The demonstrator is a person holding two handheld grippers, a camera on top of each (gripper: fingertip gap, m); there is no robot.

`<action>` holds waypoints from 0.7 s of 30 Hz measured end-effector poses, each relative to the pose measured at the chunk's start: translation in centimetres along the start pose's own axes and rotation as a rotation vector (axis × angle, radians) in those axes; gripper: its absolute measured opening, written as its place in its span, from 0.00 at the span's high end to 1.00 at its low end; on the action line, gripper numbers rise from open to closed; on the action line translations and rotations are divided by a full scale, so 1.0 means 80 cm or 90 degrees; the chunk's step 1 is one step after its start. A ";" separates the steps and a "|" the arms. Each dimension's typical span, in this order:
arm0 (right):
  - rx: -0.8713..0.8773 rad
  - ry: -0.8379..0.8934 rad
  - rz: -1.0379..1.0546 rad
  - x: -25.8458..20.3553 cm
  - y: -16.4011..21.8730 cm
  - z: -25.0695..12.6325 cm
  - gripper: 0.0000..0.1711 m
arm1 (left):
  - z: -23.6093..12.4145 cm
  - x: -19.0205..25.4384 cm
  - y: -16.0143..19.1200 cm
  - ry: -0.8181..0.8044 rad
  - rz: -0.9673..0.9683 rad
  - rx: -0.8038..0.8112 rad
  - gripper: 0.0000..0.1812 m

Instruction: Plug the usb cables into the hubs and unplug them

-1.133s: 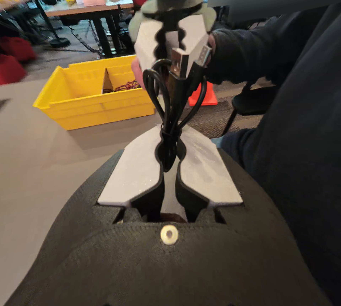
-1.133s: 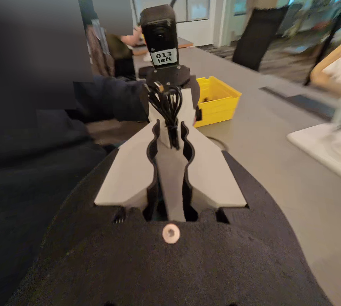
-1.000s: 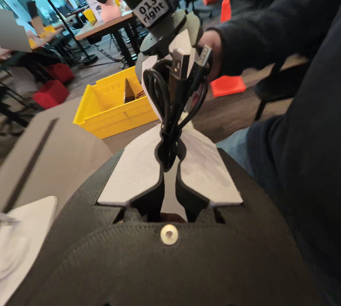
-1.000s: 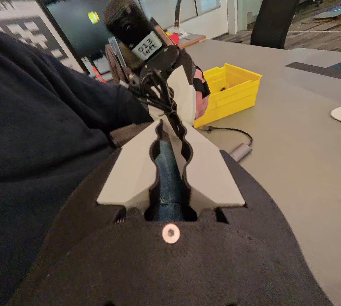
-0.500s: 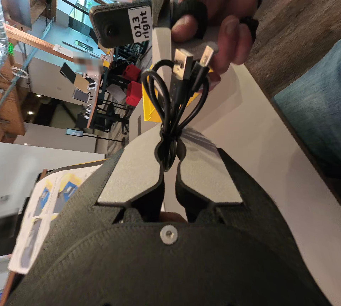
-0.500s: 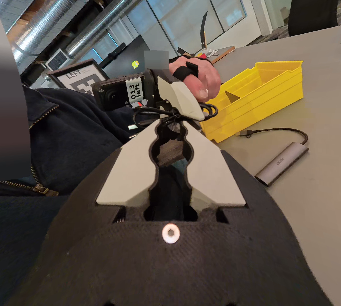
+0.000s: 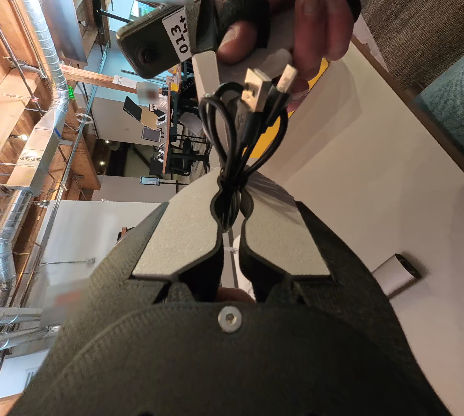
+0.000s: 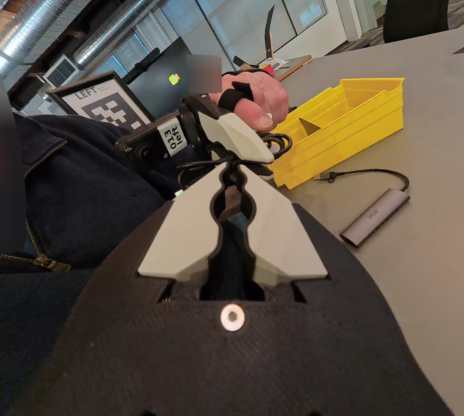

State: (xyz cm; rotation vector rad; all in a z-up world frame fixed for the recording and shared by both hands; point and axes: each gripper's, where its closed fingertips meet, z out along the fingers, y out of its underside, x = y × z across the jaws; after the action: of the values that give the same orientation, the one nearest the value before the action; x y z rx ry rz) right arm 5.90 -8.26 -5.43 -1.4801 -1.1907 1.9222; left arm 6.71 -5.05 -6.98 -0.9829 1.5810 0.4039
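In the left wrist view, your left gripper (image 7: pixel 232 179) is closed tight on a bundled black usb cable (image 7: pixel 234 153), pinching it at the tied waist of the bundle. Loops of cord fan out beyond the tips, and two metal plugs stand up at the far end: a wide flat one (image 7: pixel 256 93) and a slimmer one (image 7: pixel 286 81) just right of it. Close behind them your right hand (image 7: pixel 288 10) grips the right gripper's handle (its camera faces you). The whole picture is rolled sideways, so the pale table (image 7: pixel 376 178) runs up the right side. A silver hub (image 7: pixel 396 276) end shows at the near right, and ducts and wooden beams fill the left.

In the right wrist view, your right gripper (image 8: pixel 233 169) has its fingers nearly together at the tips, right at the cable bundle (image 8: pixel 231 160) that the left gripper (image 8: pixel 241 143) holds crosswise; I cannot tell whether it grips the cord. Your left hand (image 8: pixel 258 103) sits on top. On the grey table (image 8: pixel 426 128) beyond lies a yellow bin (image 8: pixel 351 128), and nearer right a grey hub (image 8: pixel 374 218) with its own short lead (image 8: pixel 364 174) lying loose. Tall windows line the far wall.
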 end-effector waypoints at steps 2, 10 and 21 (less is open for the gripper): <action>-0.001 0.012 -0.025 0.001 0.000 0.000 1.00 | 0.000 0.000 -0.001 0.001 -0.009 0.002 0.96; -0.026 0.110 -0.243 0.001 -0.009 -0.008 1.00 | 0.004 0.001 -0.018 0.112 -0.365 0.101 0.97; -0.164 0.325 -0.691 0.022 -0.016 -0.021 1.00 | 0.009 0.005 -0.040 0.372 -0.987 0.293 0.97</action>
State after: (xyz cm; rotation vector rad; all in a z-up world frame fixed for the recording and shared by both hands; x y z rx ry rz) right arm 6.69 -5.64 -5.41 -0.9631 -1.5385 0.6503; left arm 9.64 -6.58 -6.69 -1.6722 0.8536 -1.3332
